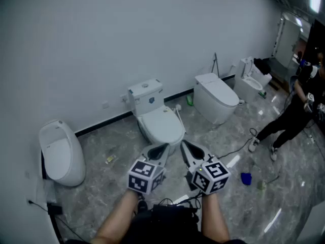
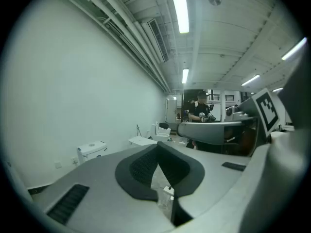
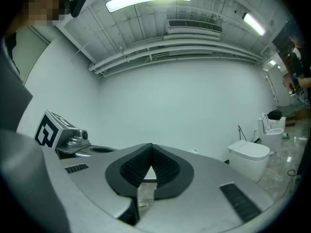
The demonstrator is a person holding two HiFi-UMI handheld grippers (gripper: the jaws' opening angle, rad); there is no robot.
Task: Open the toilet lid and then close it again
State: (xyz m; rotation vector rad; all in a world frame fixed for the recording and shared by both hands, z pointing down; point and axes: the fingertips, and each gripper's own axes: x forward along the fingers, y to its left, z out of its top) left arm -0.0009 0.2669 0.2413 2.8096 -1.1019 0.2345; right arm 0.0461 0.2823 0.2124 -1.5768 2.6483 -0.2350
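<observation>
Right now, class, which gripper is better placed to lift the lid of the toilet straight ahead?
Left, probably: the left gripper, shut, points at the front edge of the closed toilet lid; the right gripper, also shut, points past its right side.

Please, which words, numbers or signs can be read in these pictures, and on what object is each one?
No text can be read.
Blue label on the toilet tank: too small to read.
Cubes on the left gripper and right gripper: square black-and-white patterns only, no letters.
</observation>
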